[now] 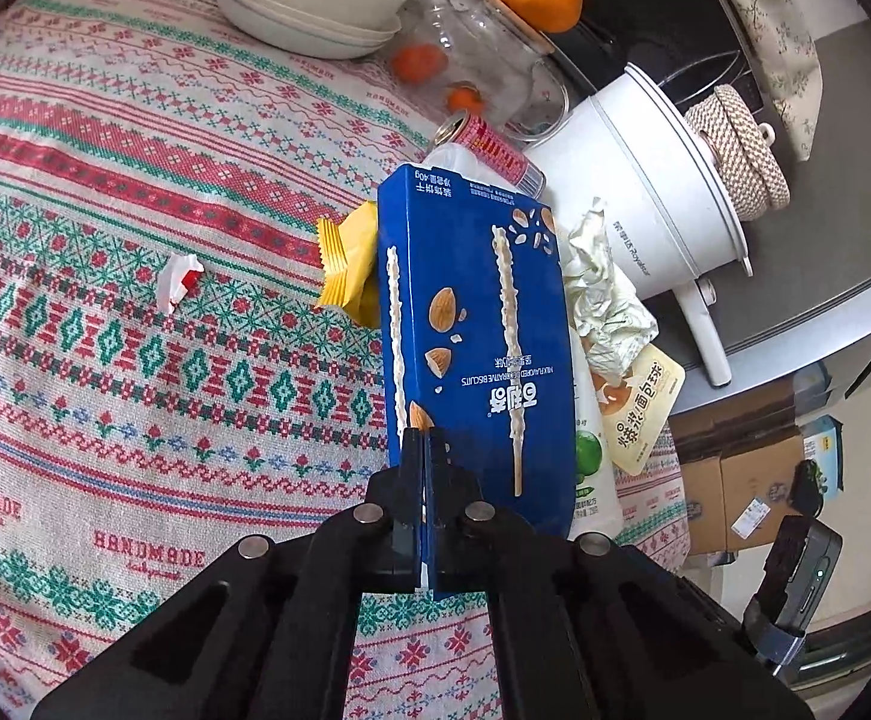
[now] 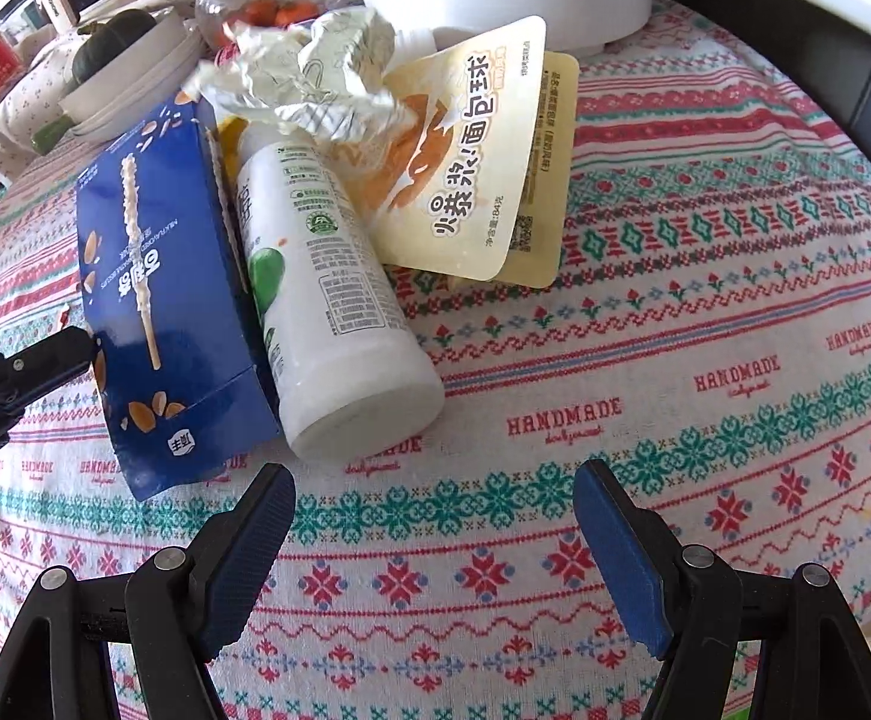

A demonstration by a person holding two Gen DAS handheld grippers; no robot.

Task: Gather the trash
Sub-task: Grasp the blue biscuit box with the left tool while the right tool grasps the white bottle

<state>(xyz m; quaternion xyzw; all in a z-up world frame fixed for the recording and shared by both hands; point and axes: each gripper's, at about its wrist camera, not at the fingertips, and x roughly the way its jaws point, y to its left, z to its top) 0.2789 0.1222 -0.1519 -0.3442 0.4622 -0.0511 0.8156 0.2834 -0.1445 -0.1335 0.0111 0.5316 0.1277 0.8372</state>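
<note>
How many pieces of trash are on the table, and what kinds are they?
Blue biscuit box, pinched by the left gripper: 1
White plastic bottle: 1
Cream snack pouches: 2
Crumpled paper: 1
Yellow wrapper: 1
Red-and-white scrap: 1
Drink can: 1
Total: 8

Bright daylight, sharp focus, strong fisheye edge curvature.

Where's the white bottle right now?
In the right wrist view the white bottle lies on its side on the tablecloth, left of centre, against the blue box with crumpled paper at its far end.
</note>
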